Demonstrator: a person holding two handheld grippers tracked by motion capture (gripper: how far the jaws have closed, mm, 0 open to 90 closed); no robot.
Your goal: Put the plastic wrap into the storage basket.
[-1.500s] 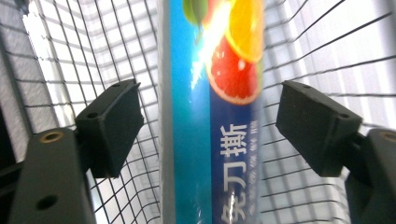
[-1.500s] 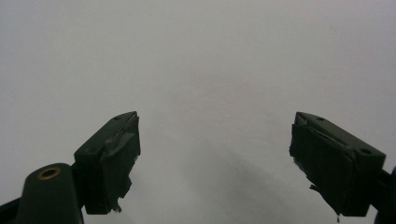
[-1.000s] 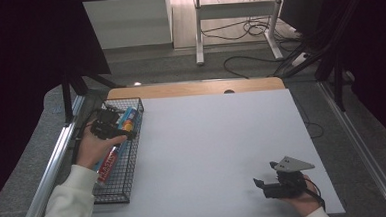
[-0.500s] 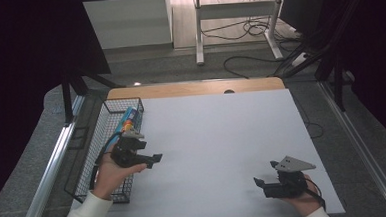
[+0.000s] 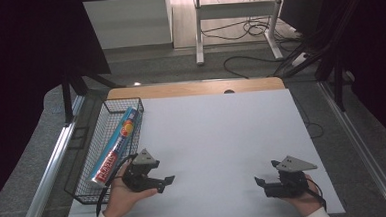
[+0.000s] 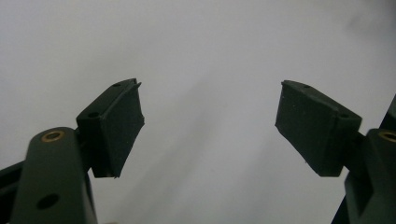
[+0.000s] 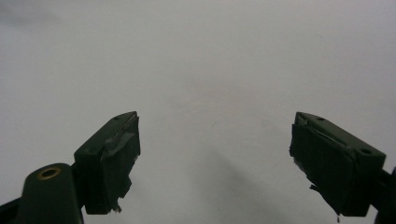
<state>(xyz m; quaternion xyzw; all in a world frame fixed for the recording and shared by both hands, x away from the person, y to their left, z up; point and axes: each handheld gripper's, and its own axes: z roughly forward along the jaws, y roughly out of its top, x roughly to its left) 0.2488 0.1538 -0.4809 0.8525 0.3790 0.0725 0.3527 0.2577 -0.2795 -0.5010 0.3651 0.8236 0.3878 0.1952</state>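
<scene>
Both grippers wide, empty: left gripper [image 5: 166, 182] at 7, right gripper [image 5: 259, 182] at 5. Risk: left cable snags basket [image 5: 89, 149] holding box [image 5: 116, 145].

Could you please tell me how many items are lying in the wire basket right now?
1: a long blue box lies lengthwise in the wire basket at the table's left edge. Nothing else shows through the mesh, though the near corner is partly hidden behind the left hand-held gripper.
</scene>
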